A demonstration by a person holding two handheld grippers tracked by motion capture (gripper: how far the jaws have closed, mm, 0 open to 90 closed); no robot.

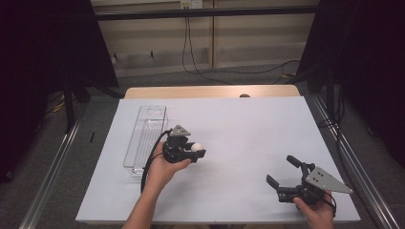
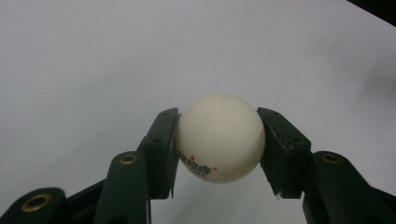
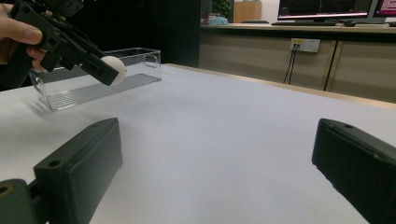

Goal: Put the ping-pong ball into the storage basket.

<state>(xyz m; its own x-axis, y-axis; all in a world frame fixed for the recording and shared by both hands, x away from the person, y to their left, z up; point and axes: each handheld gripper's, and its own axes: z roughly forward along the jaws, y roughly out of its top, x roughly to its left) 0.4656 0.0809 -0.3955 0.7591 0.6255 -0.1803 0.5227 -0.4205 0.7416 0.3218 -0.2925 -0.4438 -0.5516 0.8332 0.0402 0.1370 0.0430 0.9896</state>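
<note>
Pinching white ball (image 2: 219, 137) between pads, your left tool (image 1: 195, 151) holds it off counter (image 1: 239, 129), just right of clear tray (image 1: 145, 136) near left edge; likely staged for drop into tray. Right tool (image 1: 285, 172) spread, empty, resting near front right corner, out of way. Ball print: red stars, dark lettering, too blurred to read, perhaps brand mark.
</note>
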